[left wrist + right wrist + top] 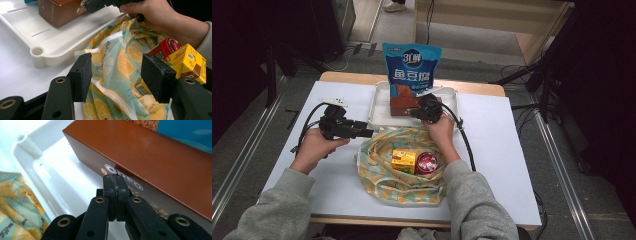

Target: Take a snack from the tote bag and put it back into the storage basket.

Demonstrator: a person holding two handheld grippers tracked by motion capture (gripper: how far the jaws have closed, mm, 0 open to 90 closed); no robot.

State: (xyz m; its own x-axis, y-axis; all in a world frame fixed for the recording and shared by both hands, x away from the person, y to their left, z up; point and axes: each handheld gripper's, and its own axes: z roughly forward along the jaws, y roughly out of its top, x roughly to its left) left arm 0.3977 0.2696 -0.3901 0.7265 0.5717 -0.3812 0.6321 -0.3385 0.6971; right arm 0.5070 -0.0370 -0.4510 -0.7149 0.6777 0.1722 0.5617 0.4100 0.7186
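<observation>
A brown Oreo box stands in the white tray, in front of a blue snack bag. My right gripper is shut with nothing between its pads. In the right gripper view its tips sit at the lower front face of the brown box; I cannot tell if they touch. My left gripper hovers open at the left edge of the lemon-print cloth bag. Its pads stand wide apart over the cloth. A yellow carton and a red can lie on the cloth.
The tray sits at the back of the white table top, just behind the cloth. Cables trail from both grippers across the table. Beside the table are dark stands and floor rails.
</observation>
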